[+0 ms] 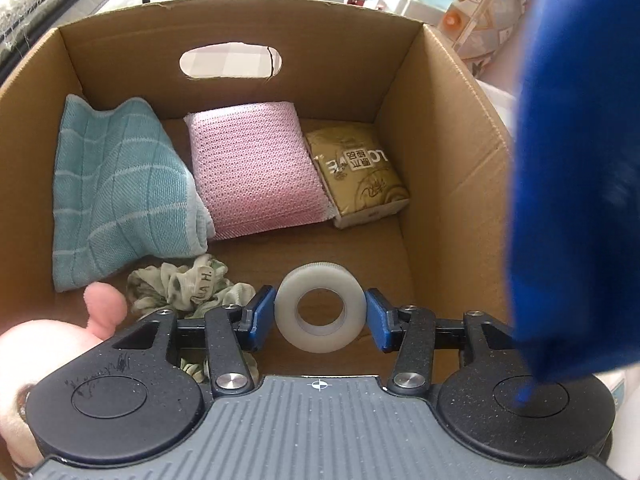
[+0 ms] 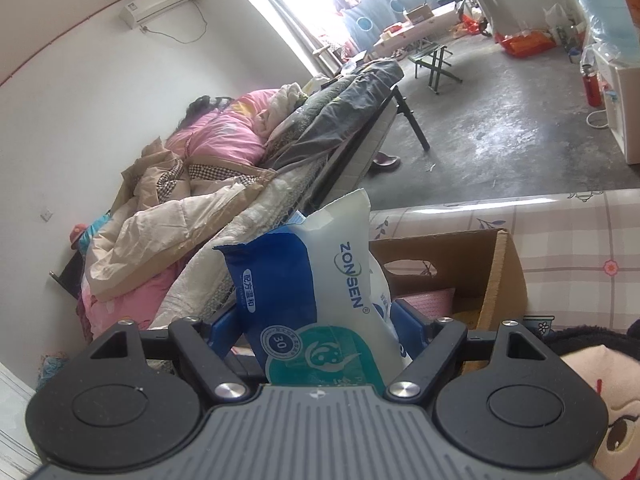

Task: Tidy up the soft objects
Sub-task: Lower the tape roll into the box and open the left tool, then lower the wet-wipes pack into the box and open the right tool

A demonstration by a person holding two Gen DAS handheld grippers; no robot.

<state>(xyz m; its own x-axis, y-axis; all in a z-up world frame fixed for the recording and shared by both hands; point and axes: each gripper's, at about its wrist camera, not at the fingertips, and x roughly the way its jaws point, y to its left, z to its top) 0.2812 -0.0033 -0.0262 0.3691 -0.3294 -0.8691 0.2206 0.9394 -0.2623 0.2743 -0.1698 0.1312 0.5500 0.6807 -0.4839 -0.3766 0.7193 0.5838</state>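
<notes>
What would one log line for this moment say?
left gripper: tape roll between pads, over box | right gripper: holding wipes pack

An air conditioner [image 2: 156, 4] hangs high on the white wall. Below it a bed [image 2: 248, 168] is heaped with bedding and clothes. A green folding stool [image 2: 436, 62] stands on the grey concrete floor [image 2: 500, 128], well apart from a red bottle [image 2: 592, 84].

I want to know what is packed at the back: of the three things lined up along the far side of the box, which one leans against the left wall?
The teal cloth. The pink sponge and the gold tissue pack lie away from that wall.
</notes>
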